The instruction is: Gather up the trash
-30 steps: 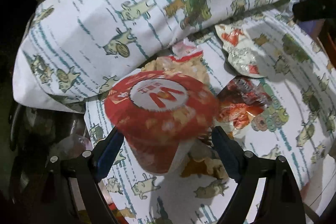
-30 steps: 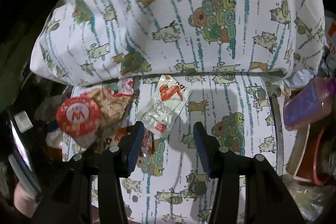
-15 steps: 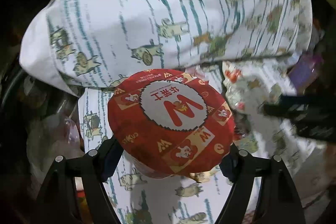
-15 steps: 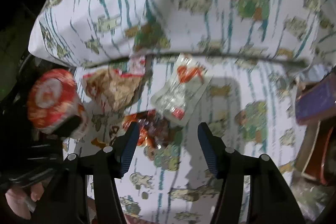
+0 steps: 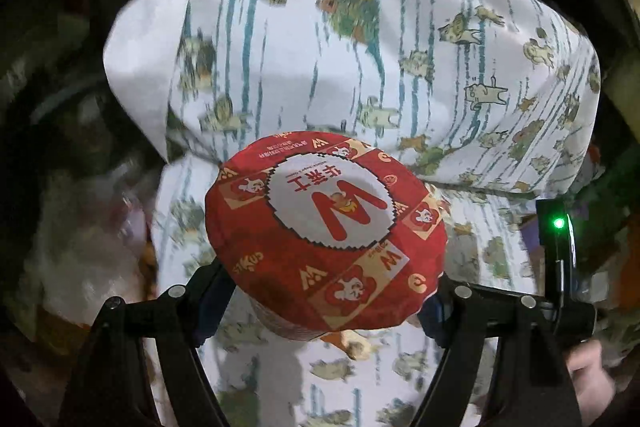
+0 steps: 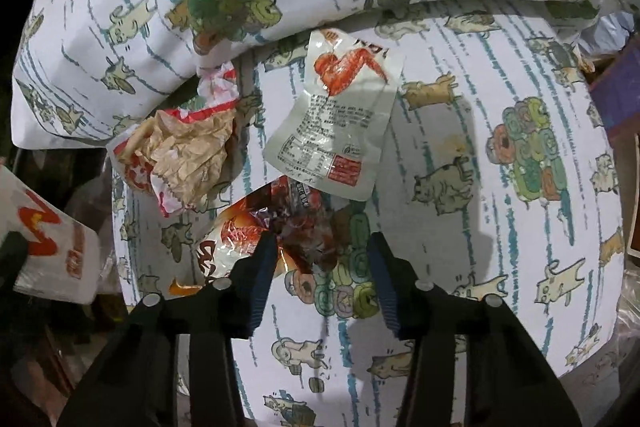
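Holding a red paper-covered cup [image 5: 326, 239] clear of the bedding, with the left gripper [image 5: 328, 301] clamped on its sides below the rim; gripped low, probably to keep the paper lid uncrushed and the cup level. Hanging over a cat-print sheet [image 6: 460, 211], with a matching pillow [image 5: 360, 67] behind; seen again at the left edge of the right view [image 6: 44, 239]. Closing the right gripper [image 6: 320, 269] around a crumpled red snack bag [image 6: 280, 231]; dark foil lying between the blue pads [image 6: 262, 275], not yet visibly pinched. Resting just beyond, flat: a white chicken-wing pouch [image 6: 340, 123], touching the bag's far edge; beside it to the left, a balled burger wrapper [image 6: 180, 155], tucked against the pillow. Leaving, by this reading, three pieces still to gather.
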